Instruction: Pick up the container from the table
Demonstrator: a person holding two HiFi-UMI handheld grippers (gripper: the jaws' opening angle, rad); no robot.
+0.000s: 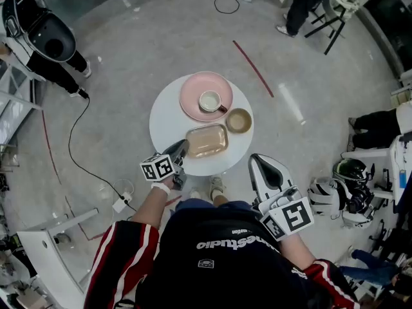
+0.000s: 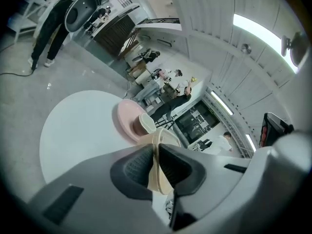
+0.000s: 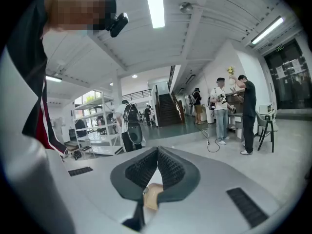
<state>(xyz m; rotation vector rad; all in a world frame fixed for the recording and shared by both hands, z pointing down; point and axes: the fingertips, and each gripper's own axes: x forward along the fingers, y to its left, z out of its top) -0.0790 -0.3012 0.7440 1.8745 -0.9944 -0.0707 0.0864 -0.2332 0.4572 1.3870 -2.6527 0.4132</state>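
Observation:
A shallow rectangular container (image 1: pixel 207 140) of translucent beige plastic is at the near side of a round white table (image 1: pixel 168 118). My left gripper (image 1: pixel 183 148) is at its left end, shut on the thin rim. In the left gripper view the rim of the container (image 2: pixel 163 140) runs between the pads of the left gripper (image 2: pixel 155 152), tilted on edge. My right gripper (image 1: pixel 257 161) hangs off the table's near right edge, close to my body. In the right gripper view the right gripper (image 3: pixel 157 155) has its pads together with nothing between them.
A pink plate (image 1: pixel 193 92) bearing a cup (image 1: pixel 210 101) stands at the table's far side, with a small beige bowl (image 1: pixel 239 120) to its right. A black cable (image 1: pixel 76 153) and power strip (image 1: pixel 120 204) lie on the floor at left. Helmets (image 1: pixel 344 195) are at right.

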